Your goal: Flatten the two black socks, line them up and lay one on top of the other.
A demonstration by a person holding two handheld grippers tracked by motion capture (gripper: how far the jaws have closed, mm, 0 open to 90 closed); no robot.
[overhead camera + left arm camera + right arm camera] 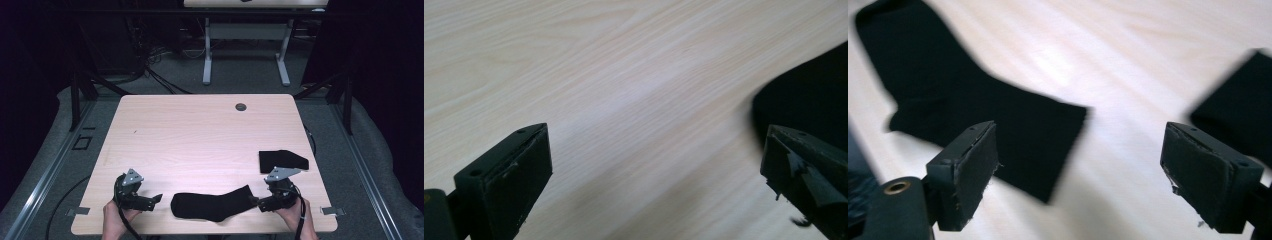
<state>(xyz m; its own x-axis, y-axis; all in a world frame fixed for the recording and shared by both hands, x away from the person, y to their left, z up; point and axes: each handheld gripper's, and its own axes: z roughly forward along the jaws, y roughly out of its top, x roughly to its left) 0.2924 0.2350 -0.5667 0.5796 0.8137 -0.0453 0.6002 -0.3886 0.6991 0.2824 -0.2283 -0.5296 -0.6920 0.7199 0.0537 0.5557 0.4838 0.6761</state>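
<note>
Black and flat, the sock lay along the near edge of the table, toe to the left, cuff to the right. The left gripper sat just beside the toe, its jaws spread wide over bare wood with nothing between them. The right gripper was at the cuff, jaws also wide and empty. A folded sock rested just beyond the right gripper.
</note>
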